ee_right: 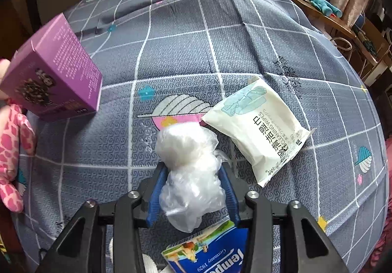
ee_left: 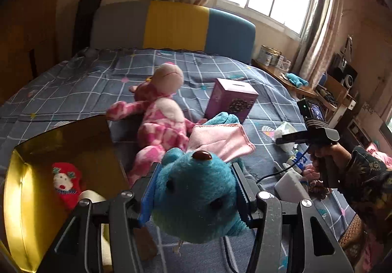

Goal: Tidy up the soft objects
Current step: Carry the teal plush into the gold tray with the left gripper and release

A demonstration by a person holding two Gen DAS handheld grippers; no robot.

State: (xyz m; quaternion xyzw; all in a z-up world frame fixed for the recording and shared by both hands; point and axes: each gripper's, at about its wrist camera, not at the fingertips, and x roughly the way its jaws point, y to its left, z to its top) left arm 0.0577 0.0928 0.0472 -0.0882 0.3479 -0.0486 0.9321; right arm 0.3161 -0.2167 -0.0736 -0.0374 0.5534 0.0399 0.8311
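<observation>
My left gripper (ee_left: 196, 167) is shut on a blue plush toy (ee_left: 196, 197) with a pink wing, holding it by the head above the bed. Just left of it stands an open gold box (ee_left: 19, 199) with a red reindeer plush (ee_left: 66, 182) inside. A pink spotted plush (ee_left: 159, 121) lies on the bed behind them. My right gripper (ee_right: 193, 167) points down at the bed, its blue pads pressed on a crumpled clear plastic bag (ee_right: 191, 162) of white stuffing. In the left wrist view the right gripper (ee_left: 281, 139) sits at the right, held in a hand.
A purple box (ee_right: 51, 69) stands on the grey checked bed cover (ee_right: 245, 40). A pack of wipes (ee_right: 257, 131) lies right of the bag, and a blue tissue pack (ee_right: 208, 248) below it. A side table with tins and another blue plush (ee_right: 323, 5) is beyond the bed.
</observation>
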